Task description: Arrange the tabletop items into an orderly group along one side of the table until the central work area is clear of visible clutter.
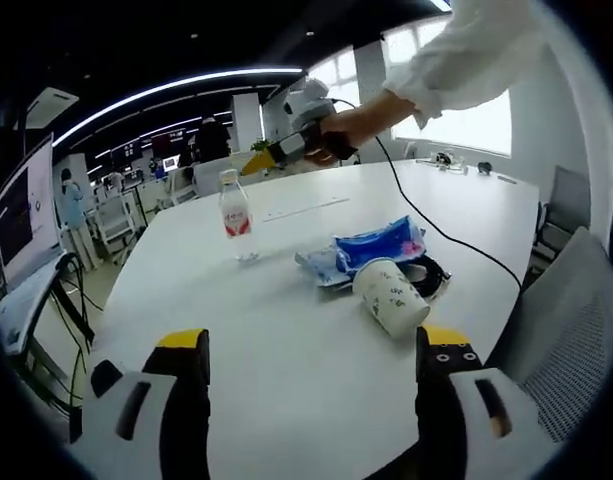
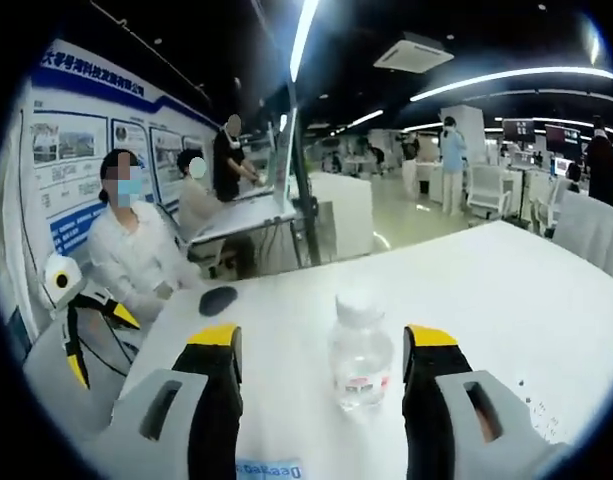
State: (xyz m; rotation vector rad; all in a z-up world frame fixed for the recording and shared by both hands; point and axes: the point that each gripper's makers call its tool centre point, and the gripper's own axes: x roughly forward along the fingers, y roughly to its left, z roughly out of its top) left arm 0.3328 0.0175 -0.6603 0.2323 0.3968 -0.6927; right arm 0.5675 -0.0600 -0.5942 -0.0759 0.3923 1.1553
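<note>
The water bottle [image 2: 361, 350] stands upright on the white bench [image 2: 506, 290], between the spread jaws of the right tongs [image 2: 322, 352], not yet pinched. Seen from the left tongs [image 1: 314, 352], also spread and holding nothing, a tipped paper cup [image 1: 391, 296], blue packet [image 1: 378, 245] and black cable coil [image 1: 429, 272] lie well beyond the bottle. Likely step: grasping the bottle; next, close squarely on its body.

A clear water bottle [image 1: 235, 216] with a red label stands upright on the white table [image 1: 316, 380]; near it a blue packet [image 1: 378, 244] lies flat, a patterned paper cup [image 1: 391, 297] on its side touching it; beside both, a black cable coil [image 1: 432, 272].
</note>
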